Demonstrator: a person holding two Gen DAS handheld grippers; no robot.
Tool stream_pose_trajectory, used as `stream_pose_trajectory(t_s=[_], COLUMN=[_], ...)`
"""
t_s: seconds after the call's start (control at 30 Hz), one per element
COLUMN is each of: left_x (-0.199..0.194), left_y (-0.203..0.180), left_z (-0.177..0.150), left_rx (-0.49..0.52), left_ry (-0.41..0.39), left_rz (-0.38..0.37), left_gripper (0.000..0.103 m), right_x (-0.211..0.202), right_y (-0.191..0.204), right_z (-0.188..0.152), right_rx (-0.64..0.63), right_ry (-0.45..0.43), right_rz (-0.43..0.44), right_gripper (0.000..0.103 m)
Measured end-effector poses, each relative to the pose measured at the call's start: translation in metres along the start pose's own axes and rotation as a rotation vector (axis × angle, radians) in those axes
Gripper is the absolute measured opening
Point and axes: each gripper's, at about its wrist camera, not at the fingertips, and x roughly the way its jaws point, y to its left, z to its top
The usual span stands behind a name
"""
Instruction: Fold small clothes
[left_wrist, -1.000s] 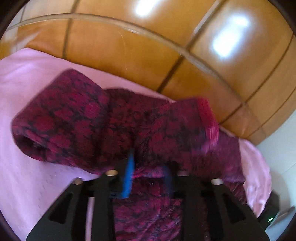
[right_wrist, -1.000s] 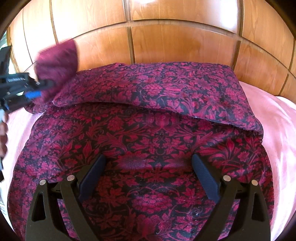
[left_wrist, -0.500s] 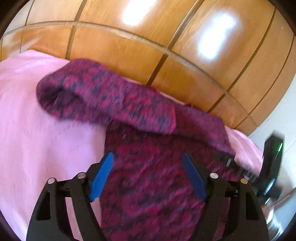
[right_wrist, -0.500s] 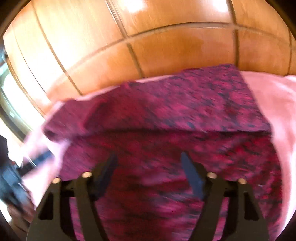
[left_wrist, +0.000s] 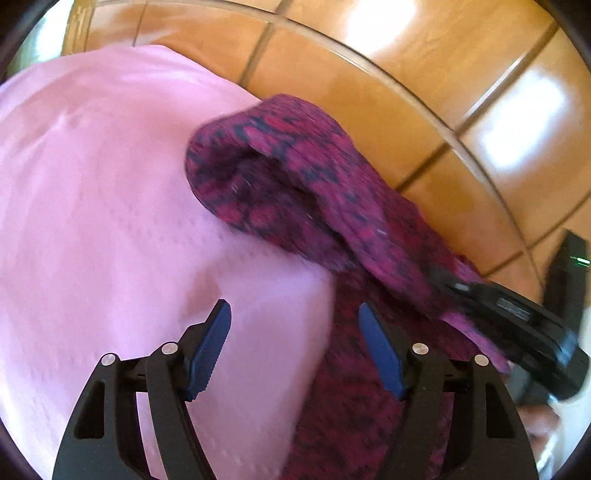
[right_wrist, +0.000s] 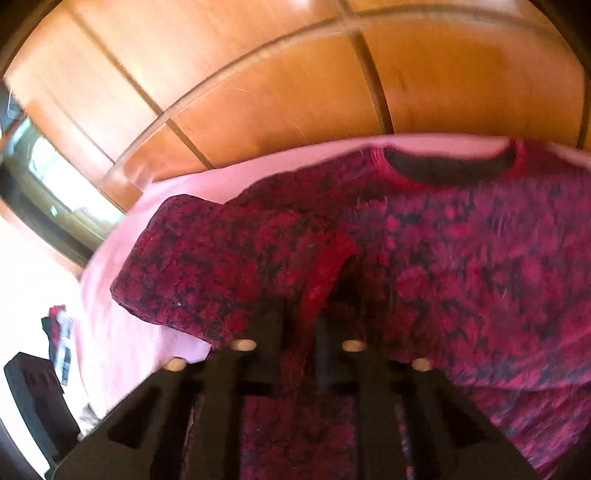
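With our right tool (right_wrist: 299, 332) just clamped on the red sweater (right_wrist: 461, 266) sleeve at lower centre on the pink bed (left_wrist: 92, 184), and our left tool (left_wrist: 295, 350) apart, empty, we should carry it across smoothly.

The sweater (right_wrist: 461, 251) was crimson with a dark floral pattern — its cuff (right_wrist: 325, 273) plain red; the bedsheet (left_wrist: 92, 184) was pale pink, the panelling (right_wrist: 295, 85) orange-brown.
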Motion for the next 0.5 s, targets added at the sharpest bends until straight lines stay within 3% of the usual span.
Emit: stream_pose_trajectory(t_s=[0.1,0.23,0.37,0.5], left_x=[0.009,0.021,0.036,0.052], left_y=[0.003,-0.005,-0.021,-0.037], left_z=[0.01,0.021,0.026,0.03], left_rx=[-0.017,-0.037,-0.013,0.061], left_ry=[0.004,0.005,0.006,0.003], left_rz=[0.058,0.062,0.099,0.197], left_gripper=[0.071,0.071,0.071,0.071], right_x=[-0.042,-0.1,-0.144,-0.166], right_y=[0.009,0.004,-0.024,-0.062], right_z=[0.006,0.018,0.018,0.013], right_rx=[-0.052,-0.074,-0.061,-0.006], right_ry=[-0.105,-0.245,-0.338,-0.383], right_rz=[0.005,-0.004,-0.07,-0.151], right_gripper=[0.008,0.008,0.007,0.007])
